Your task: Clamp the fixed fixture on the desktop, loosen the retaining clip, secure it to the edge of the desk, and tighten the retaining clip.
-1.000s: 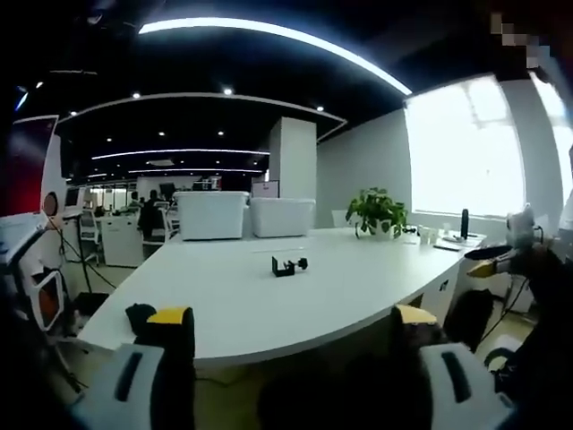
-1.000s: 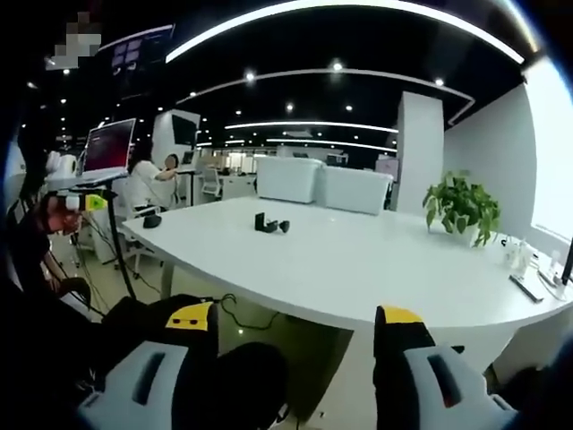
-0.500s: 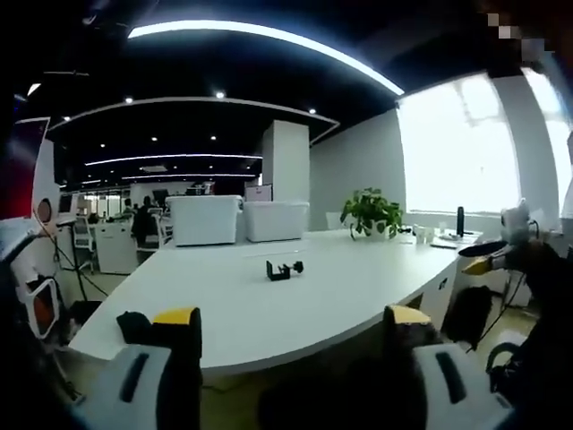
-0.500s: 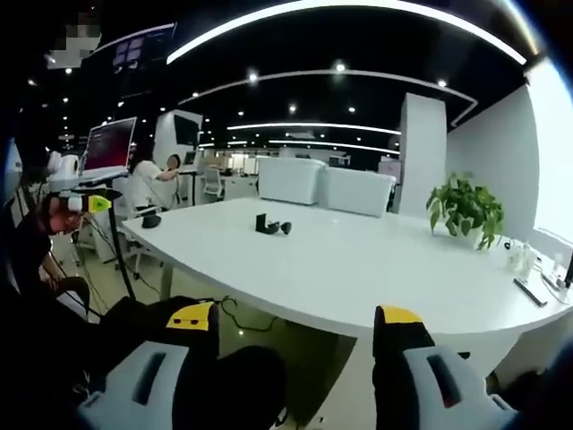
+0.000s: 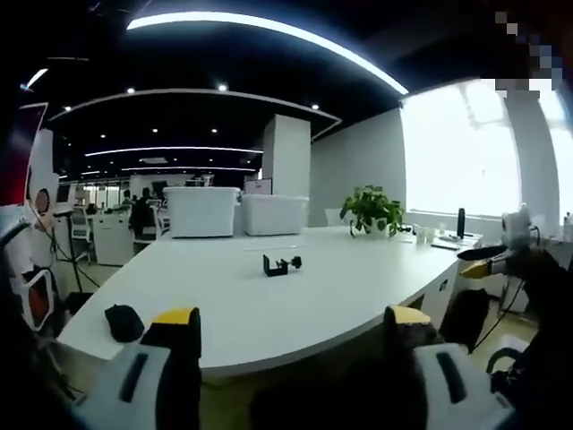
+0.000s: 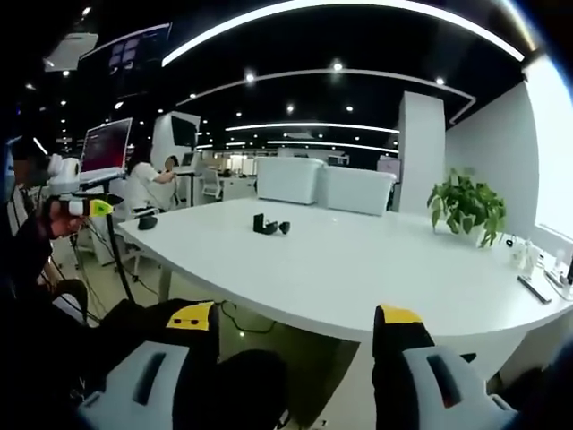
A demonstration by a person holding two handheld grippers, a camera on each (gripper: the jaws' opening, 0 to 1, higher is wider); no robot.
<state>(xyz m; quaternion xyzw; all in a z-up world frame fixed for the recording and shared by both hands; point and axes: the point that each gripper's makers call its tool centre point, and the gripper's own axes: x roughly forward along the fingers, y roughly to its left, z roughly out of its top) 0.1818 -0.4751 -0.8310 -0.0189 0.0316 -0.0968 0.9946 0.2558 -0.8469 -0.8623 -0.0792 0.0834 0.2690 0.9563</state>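
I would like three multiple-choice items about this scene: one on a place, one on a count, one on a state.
1. Where is the black fixture?
A. on the white desk, away from its edges
B. on the floor
C. between the left gripper's jaws

2. How many white bins stand at the far end of the desk?
A. one
B. two
C. four

3. What is the state of the right gripper?
A. shut on the fixture
B. shut on the plant
C. open, holding nothing

Answers:
1. A: the fixture lies on the desktop with bare white surface all around it.
2. B: a left bin and a right bin stand side by side.
3. C: its yellow-tipped jaws stand wide apart before the desk edge, with nothing between them.
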